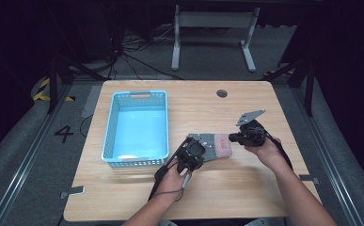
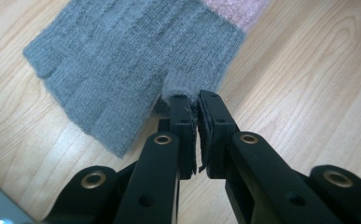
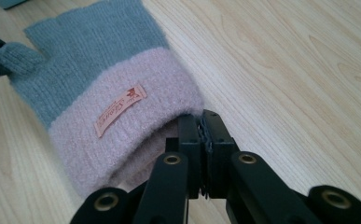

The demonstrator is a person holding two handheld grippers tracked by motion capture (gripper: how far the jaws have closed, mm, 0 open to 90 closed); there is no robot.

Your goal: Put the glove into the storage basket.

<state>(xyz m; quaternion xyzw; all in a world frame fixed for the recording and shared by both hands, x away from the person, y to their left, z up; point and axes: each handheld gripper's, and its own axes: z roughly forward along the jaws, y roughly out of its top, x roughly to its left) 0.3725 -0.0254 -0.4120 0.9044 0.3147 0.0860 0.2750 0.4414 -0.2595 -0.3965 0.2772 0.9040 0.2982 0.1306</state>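
Note:
A grey knitted fingerless glove [image 1: 212, 146] with a pink cuff [image 3: 127, 126] lies flat on the wooden table, between my two grippers. My left gripper [image 1: 192, 151] is shut on the glove's short thumb stub [image 2: 180, 86]; in the left gripper view [image 2: 195, 105] the jaws pinch its grey edge. My right gripper [image 1: 238, 137] is shut on the rim of the pink cuff, with the jaws together in the right gripper view [image 3: 201, 122]. A small orange label [image 3: 121, 109] is sewn on the cuff.
A light blue plastic basket [image 1: 116, 123] stands on the left half of the table [image 1: 245, 188], just left of my left gripper. A dark round grommet [image 1: 222, 93] sits near the far edge. Table legs and cables lie on the floor beyond.

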